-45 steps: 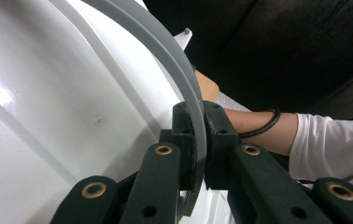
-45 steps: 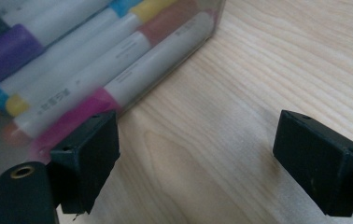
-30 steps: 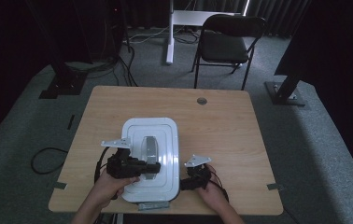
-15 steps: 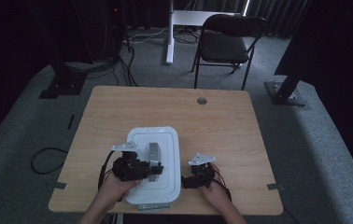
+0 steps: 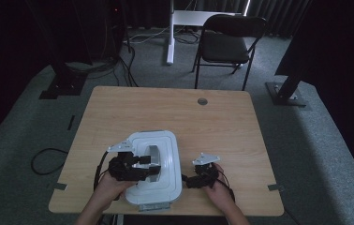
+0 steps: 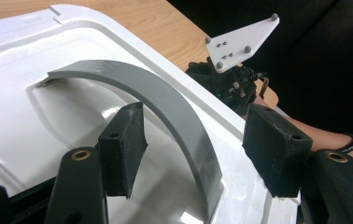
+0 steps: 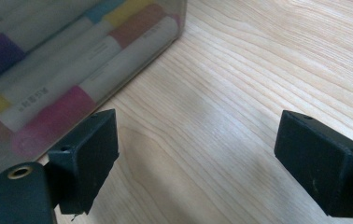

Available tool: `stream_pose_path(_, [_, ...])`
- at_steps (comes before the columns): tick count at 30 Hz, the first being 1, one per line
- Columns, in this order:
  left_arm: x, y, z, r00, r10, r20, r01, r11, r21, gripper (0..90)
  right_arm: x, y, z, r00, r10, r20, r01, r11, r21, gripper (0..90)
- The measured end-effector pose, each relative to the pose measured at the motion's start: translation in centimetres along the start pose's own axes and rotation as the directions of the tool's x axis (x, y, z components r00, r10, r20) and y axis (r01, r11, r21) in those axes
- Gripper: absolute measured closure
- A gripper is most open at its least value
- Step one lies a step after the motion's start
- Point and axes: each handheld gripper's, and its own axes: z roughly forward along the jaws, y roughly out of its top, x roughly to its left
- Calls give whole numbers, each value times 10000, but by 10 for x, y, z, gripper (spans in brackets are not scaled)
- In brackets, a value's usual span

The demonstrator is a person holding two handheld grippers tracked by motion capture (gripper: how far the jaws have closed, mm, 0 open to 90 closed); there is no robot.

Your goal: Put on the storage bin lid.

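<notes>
handle released, right gripper standing by

the white plastic lidded storage box (image 5: 156,171) sat at the table's (image 5: 222,131) near edge. the left gripper (image 6: 191,154) straddled its grey arched handle (image 6: 165,105), jaws just opening, pads apparently clear. the right gripper (image 7: 193,158) waited spread beside the box's translucent wall, likely to steady it.

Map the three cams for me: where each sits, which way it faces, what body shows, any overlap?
High view: above the near edge, facing forward and down on the table; forearms and both hands show.
Left gripper view: on the left gripper, along its jaws, which have just been opening around the box's grey handle.
Right gripper view: on the right gripper, facing tabletop and markers.
Shared: high and left views both show handle and right gripper.
</notes>
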Motion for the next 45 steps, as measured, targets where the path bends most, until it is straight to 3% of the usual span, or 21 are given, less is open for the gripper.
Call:
stream_pose_path(3, [2, -1, -3, 9999, 66, 86, -66, 9999, 105, 358, -2, -1, -2, 10000, 53, 37, -54, 10000, 11, 132])
stream_pose_path(4, [2, -1, -4, 9999, 122, 105, -123, 9999, 110, 299, -3, -1, -4, 9999, 84, 94, -84, 10000, 0, 132])
stream_pose_path(5, [2, -2, -4, 9998, 202, 86, -203, 9997, 110, 296, -4, -2, -5, 9998, 119, 128, -119, 9999, -21, 132])
stream_pose_path(11, [3, -4, -11, 9983, 555, -159, -555, 9985, -19, 276, -9, -3, -10, 9995, 243, 197, -243, 9997, -11, 132])
stream_pose_path(16, [7, -7, -19, 9966, 762, -312, -761, 9971, 23, 172, -10, -4, -10, 9994, 243, 242, -243, 9997, -23, 133])
stream_pose_path(18, [9, -8, -23, 9958, 754, -528, -756, 9971, -17, 104, -11, -4, -11, 9994, 253, 256, -253, 9997, -15, 132])
stream_pose_path(21, [13, -11, -31, 9943, 801, -699, -815, 9965, -171, 82, -13, -4, -13, 9991, 297, 294, -296, 9996, -36, 132])
stream_pose_path(22, [13, -11, -33, 9921, 873, -903, -889, 9959, -140, 5, -15, -5, -15, 9987, 344, 370, -342, 9994, -50, 133])
stream_pose_path(28, [19, -16, -51, 9827, 929, -1602, -1032, 9930, -572, 5, -21, -7, -20, 9975, 528, 461, -524, 9986, -90, 132])
stream_pose_path(30, [21, -18, -55, 9732, 1060, -2043, -1223, 9901, -693, 5, -22, -8, -22, 9971, 580, 493, -576, 9983, -109, 132])
stream_pose_path(31, [21, -18, -55, 9732, 1060, -2043, -1223, 9901, -693, 5, -22, -8, -22, 9971, 580, 493, -576, 9983, -109, 132])
stream_pose_path(32, [26, -21, -60, 9657, 916, -2428, -1161, 9892, -889, 5, -23, -8, -22, 9969, 590, 513, -584, 9982, -118, 132])
stream_pose_path(35, [29, -25, -65, 9487, 912, -3028, -1272, 9867, -1016, 6, -26, -8, -25, 9959, 686, 583, -676, 9975, -205, 133])
stream_pose_path(39, [34, -31, -71, 9284, 1021, -3574, -1515, 9820, -1130, 6, -30, -9, -29, 9947, 826, 606, -812, 9964, -248, 132])
stream_pose_path(45, [45, -42, -79, 9149, 810, -3955, -1472, 9792, -1399, 6, -37, -13, -36, 9915, 1050, 765, -1025, 9941, -361, 133])
